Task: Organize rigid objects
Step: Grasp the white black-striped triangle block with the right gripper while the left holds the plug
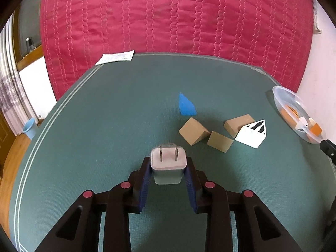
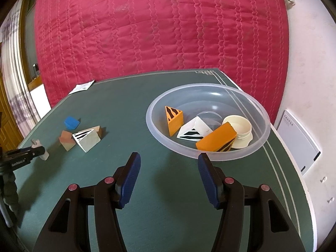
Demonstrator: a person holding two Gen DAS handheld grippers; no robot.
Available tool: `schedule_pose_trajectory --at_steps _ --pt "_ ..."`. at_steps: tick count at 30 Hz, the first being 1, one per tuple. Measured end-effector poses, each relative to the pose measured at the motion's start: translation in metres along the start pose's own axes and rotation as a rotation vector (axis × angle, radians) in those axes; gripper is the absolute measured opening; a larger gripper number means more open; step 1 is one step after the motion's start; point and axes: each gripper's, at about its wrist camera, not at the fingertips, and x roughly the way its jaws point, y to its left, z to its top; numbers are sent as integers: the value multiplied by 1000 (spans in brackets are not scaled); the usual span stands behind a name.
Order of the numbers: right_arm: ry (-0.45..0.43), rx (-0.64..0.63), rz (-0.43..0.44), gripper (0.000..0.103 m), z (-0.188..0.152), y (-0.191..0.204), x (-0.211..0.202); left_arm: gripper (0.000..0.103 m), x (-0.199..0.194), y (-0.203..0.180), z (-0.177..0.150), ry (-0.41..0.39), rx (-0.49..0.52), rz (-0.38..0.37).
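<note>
Left gripper (image 1: 168,169): closed on a white plug adapter (image 1: 168,163), the blue pads pressing its two sides; the two metal prongs point forward, away from the camera.
Plug adapter place: held at the near middle of the green surface (image 1: 105,115), at about 7 o'clock from the loose blocks.
Right gripper (image 2: 169,168): wide open, nothing between its blue pads; it sits over bare green cloth at 7 o'clock from the bowl.
Clear bowl (image 2: 260,113): on the surface's right side. In the left wrist view it lies at 3 o'clock, at the surface's edge.
Bowl contents: an orange striped wedge (image 2: 173,120) standing at 9 o'clock, a white striped wedge (image 2: 192,130) in the middle, a second orange wedge (image 2: 217,139) lying at 6 o'clock, and a cream round cup (image 2: 239,131) at 4 o'clock, touching that orange wedge.
Loose blocks: three plain wooden blocks (image 1: 194,133) and a white black-striped wedge (image 1: 252,133) clustered close together, the wedge leaning against one block.
Blue piece (image 1: 185,105): just beyond the cluster, at 11 o'clock from it.
Paper slip (image 1: 115,57): at the surface's far left corner.
Background: a red quilted bedcover (image 1: 168,16) beyond the surface.
</note>
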Motion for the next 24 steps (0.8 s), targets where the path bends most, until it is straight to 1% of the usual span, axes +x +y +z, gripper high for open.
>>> schedule_pose_trajectory --at_steps 2,7,9,10,13,18,22,24 --pt "2 -1 1 58 0 0 1 36 3 1 -1 12 -6 5" --pt "3 -1 2 58 -1 1 1 36 4 3 -2 18 -13 3" --pt "3 -2 3 58 -1 2 1 34 4 3 -2 22 -11 4" --pt "4 -4 6 58 -1 3 1 32 4 3 -2 21 -10 1" --pt "15 -10 25 58 -4 8 1 32 2 3 -2 14 -8 0" --pt "63 -27 92 58 -6 25 7 31 -4 1 0 -4 -1 -17" --pt "136 -35 188 58 -5 50 17 32 -11 -2 1 -17 17 -30" --pt "158 -54 225 58 -2 64 21 32 -15 -3 1 -25 28 -35"
